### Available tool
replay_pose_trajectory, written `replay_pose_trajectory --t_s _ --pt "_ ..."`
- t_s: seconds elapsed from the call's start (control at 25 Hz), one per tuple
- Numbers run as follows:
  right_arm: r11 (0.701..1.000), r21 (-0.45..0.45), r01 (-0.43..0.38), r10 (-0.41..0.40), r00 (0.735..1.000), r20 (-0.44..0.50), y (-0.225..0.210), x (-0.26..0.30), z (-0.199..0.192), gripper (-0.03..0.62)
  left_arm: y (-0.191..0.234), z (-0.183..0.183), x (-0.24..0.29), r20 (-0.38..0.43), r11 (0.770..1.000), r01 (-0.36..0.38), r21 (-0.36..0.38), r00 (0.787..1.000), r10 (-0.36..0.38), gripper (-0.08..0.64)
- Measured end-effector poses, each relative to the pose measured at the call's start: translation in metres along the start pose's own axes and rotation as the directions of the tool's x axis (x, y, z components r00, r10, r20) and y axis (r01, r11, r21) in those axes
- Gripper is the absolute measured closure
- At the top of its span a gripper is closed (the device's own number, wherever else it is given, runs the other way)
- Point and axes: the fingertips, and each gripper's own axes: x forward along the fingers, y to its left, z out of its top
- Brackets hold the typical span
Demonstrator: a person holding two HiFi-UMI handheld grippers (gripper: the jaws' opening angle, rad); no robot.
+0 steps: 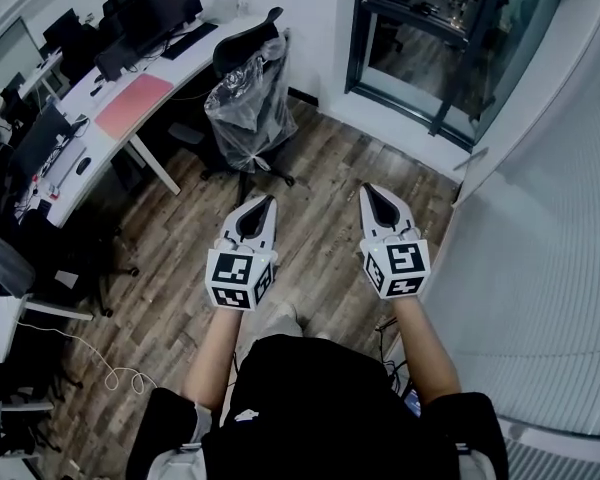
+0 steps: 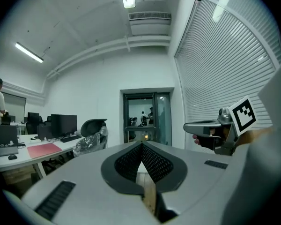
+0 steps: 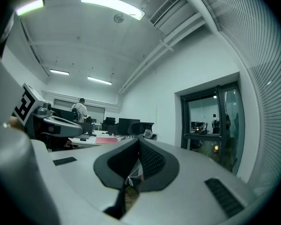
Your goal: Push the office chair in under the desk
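Observation:
A black office chair (image 1: 250, 98) with clear plastic wrap over its seat and back stands on the wood floor, pulled out from the white desk (image 1: 140, 128), its headrest (image 1: 248, 43) toward the desk end. In the left gripper view the chair (image 2: 91, 137) shows ahead and to the left. My left gripper (image 1: 265, 201) and right gripper (image 1: 370, 190) are held side by side in front of me, both shut and empty, well short of the chair. The right gripper view shows the chair's headrest (image 3: 143, 125) just past its closed jaws.
The desk carries monitors (image 1: 170, 3), a keyboard (image 1: 188, 40) and a pink mat (image 1: 132, 105). A glass door (image 1: 430, 38) is ahead to the right, a blind-covered wall (image 1: 550, 218) on the right. A white cable (image 1: 110, 368) lies on the floor at left. A person (image 3: 79, 110) stands far off.

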Motion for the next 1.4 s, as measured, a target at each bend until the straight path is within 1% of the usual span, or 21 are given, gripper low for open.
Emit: replay_pose_trajectory --t_s 0.16,0.36,0.64,0.88,1.04,1.24,1.4 --pt "1.000 -0.005 -0.016 0.016 1.000 0.006 -0.006 0.011 -0.001 0.572 0.003 0.003 0.011 0.004 1.000 -0.009 -0.006 1.000 0.009 0.546" --pt "1.000 -0.006 -0.014 0.014 1.000 -0.002 -0.019 0.028 -0.005 0.572 0.010 0.003 0.031 0.008 1.000 -0.014 -0.005 1.000 0.014 0.546" --pt "1.000 -0.011 -0.015 0.015 1.000 -0.014 -0.035 0.071 -0.011 0.572 0.032 -0.001 0.072 0.001 1.000 -0.014 -0.011 1.000 0.014 0.546" --pt "1.000 -0.010 -0.014 0.014 1.000 -0.024 -0.051 0.124 -0.015 0.572 0.067 0.005 0.116 0.008 0.999 -0.019 -0.040 1.000 0.020 0.546" --pt "1.000 -0.008 -0.008 0.008 1.000 -0.029 -0.060 0.165 -0.012 0.572 0.090 0.012 0.149 0.008 0.999 -0.013 -0.031 1.000 0.013 0.546" --pt "1.000 -0.007 -0.003 0.003 0.999 -0.035 -0.066 0.221 -0.006 0.572 0.125 0.018 0.193 -0.006 1.000 -0.006 0.015 1.000 0.006 0.546" --pt "1.000 -0.007 -0.001 0.001 0.999 -0.037 -0.065 0.262 -0.001 0.572 0.150 0.029 0.216 0.016 1.000 0.012 0.008 1.000 -0.012 0.546"
